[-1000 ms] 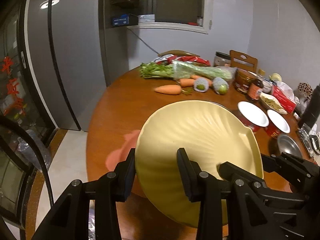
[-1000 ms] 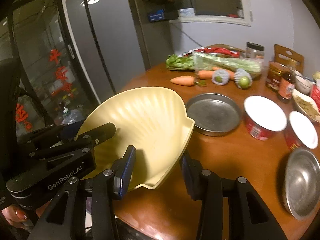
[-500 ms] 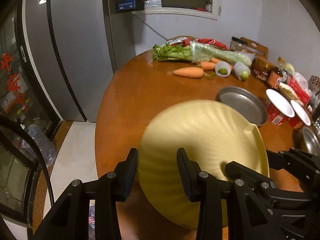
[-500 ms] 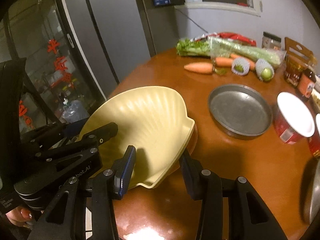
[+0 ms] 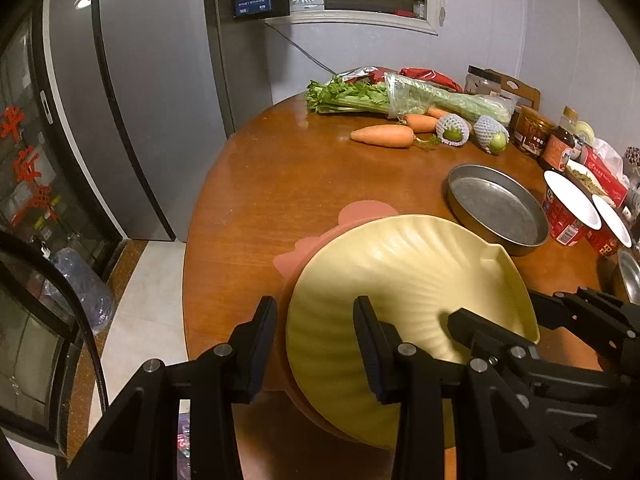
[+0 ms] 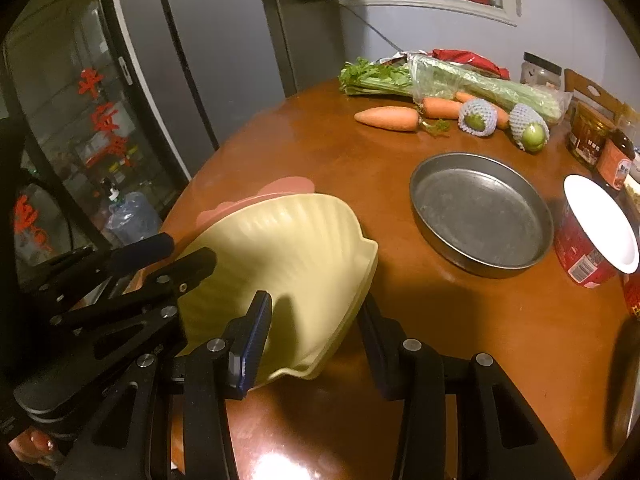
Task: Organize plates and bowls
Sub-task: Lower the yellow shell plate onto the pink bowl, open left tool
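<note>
Shell plate held over pink plate

Both grippers are angled downward: the left gripper (image 5: pixel 316 344) and right gripper (image 6: pixel 316 330) are clamped on the shell plate's (image 5: pixel 404 276) near rim, above the pink plate (image 5: pixel 352 216).

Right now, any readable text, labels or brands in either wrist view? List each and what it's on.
Nothing reads cleanly.
Red cut-out characters on the glass door: stylised, cannot make out.
Blue box, upper background: white print, too small.
Red cup: barcode label, print blurred.
Brown jar: label blurred.
</note>
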Demonstrator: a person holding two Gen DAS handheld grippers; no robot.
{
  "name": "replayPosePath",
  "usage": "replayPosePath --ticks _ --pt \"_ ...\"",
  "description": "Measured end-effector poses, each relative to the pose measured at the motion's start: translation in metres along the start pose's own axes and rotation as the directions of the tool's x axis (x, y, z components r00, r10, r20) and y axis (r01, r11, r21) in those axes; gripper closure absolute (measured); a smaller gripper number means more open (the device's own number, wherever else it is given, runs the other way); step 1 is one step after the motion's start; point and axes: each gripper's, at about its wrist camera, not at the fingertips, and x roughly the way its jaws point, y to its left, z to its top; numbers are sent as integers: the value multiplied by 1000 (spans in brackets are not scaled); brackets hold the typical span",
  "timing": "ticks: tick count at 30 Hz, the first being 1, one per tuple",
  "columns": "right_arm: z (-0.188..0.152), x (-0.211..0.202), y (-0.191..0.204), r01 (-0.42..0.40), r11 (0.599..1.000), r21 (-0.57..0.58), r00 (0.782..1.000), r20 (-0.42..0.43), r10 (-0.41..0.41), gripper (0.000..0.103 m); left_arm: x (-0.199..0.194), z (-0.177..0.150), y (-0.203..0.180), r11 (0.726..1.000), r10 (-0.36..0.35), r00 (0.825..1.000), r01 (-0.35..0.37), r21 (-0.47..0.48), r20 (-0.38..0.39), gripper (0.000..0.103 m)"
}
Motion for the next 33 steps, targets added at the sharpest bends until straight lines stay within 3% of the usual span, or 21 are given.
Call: replayPosePath --ticks 5,7,12,19,33 --pt "0 4 1 22 1000 -16 1000 8 -22 56 -11 -4 7 1000 7 1000 -6 -23 24 62" --pt "0 4 2 23 999 -22 1000 7 -23 56 -15 -5 10 999 23 999 -22 -24 33 50" --pt "-1 0 1 15 1000 -25 1000 11 -14 55 -18 -12 19 999 45 999 -44 -30 22 45" --pt "-5 -6 12 55 996 -76 998 38 -52 55 -3 -17 21 999 5 999 -7 -50 -36 45" --pt "-4 5 14 62 988 -139 998 20 -59 51 3 -18 21 998 -27 998 23 -63 -63 45"
